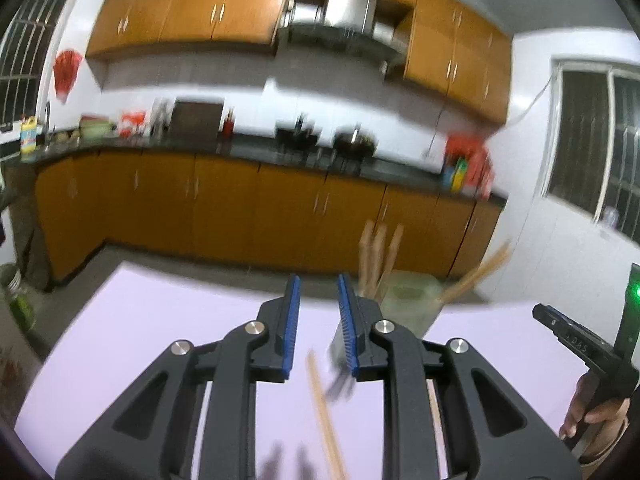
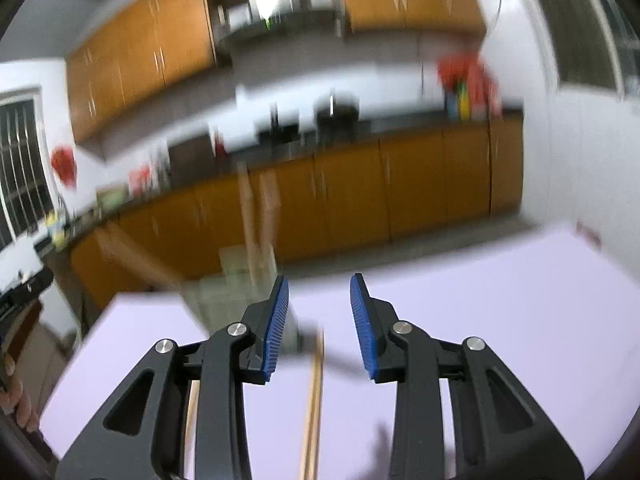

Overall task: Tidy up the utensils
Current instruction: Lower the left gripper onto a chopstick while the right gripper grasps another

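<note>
Both views are blurred. The left hand-held gripper [image 1: 318, 322] and the right hand-held gripper [image 2: 320, 320] are held wide apart, and nothing is gripped. Several chopsticks [image 1: 378, 256] are already stood in the pale green holder [image 1: 408, 300] on the desk [image 1: 140, 320]. One loose chopstick [image 2: 314, 404] is seen lying flat near it. A pick-up step is judged; a low, centred closing is needed next.
</note>
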Action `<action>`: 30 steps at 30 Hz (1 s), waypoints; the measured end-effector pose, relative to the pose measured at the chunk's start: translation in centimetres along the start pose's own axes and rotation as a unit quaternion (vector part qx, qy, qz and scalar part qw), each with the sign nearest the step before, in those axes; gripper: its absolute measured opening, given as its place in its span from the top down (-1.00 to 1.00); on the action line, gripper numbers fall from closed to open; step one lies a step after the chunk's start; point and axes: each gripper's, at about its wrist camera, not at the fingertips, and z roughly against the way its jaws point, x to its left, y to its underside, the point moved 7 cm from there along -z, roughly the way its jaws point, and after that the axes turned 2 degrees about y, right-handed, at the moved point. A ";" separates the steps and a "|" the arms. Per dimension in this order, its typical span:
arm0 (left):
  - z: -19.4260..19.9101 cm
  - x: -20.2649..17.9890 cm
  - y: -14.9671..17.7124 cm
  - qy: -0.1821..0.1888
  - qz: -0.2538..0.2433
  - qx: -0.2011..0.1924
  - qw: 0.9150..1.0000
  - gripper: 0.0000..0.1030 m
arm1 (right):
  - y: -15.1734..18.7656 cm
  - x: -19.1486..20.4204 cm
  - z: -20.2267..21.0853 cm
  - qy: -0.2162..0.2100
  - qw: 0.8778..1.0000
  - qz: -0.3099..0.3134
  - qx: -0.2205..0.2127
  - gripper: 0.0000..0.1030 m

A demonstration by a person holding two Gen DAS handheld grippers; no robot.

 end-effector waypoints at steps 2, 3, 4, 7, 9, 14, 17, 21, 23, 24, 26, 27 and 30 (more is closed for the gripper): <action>-2.0 0.8 3.8 -0.008 0.004 0.055 0.998 0.63 | 3.9 -0.2 -2.5 -0.010 0.998 0.000 0.067 0.62; -2.7 1.0 5.4 -0.008 0.009 0.077 0.997 0.63 | 5.3 -0.1 -3.3 -0.014 0.996 0.001 0.089 0.63; -3.3 1.3 6.5 -0.005 0.014 0.095 0.995 0.63 | 7.4 0.1 -4.3 -0.018 0.993 0.003 0.118 0.67; -4.8 1.3 10.4 0.005 0.024 0.143 0.989 0.63 | 11.4 0.7 -6.1 -0.021 0.985 0.015 0.171 0.70; -5.3 1.1 12.0 0.012 0.024 0.162 0.986 0.63 | 12.6 1.0 -6.7 -0.021 0.982 0.017 0.187 0.70; -5.9 0.3 15.2 0.024 0.020 0.195 0.980 0.63 | 13.1 1.3 -7.5 -0.013 0.981 0.032 0.192 0.73; -6.4 -0.2 15.8 0.030 0.020 0.209 0.977 0.63 | 13.4 0.4 -7.9 0.011 0.981 0.040 0.188 0.85; -6.7 -0.7 17.1 0.036 0.012 0.224 0.974 0.66 | 12.8 -1.7 -7.9 0.059 0.983 0.025 0.172 0.85; -6.8 -1.0 17.6 0.037 0.006 0.233 0.972 0.69 | 12.8 -2.1 -8.0 0.058 0.983 0.020 0.171 0.85; -6.9 -1.2 17.9 0.036 0.002 0.238 0.971 0.71 | 12.8 -2.1 -8.0 0.058 0.983 0.021 0.171 0.85; -7.2 -1.4 18.2 0.033 -0.003 0.245 0.969 0.74 | 12.9 -2.1 -8.0 0.059 0.983 0.025 0.171 0.85; -7.3 -1.4 18.4 0.031 -0.005 0.248 0.968 0.76 | 12.9 -2.1 -8.0 0.059 0.983 0.025 0.171 0.85; -7.5 -1.4 18.8 0.024 -0.015 0.253 0.967 0.77 | 12.9 -2.2 -8.0 0.057 0.983 0.023 0.171 0.85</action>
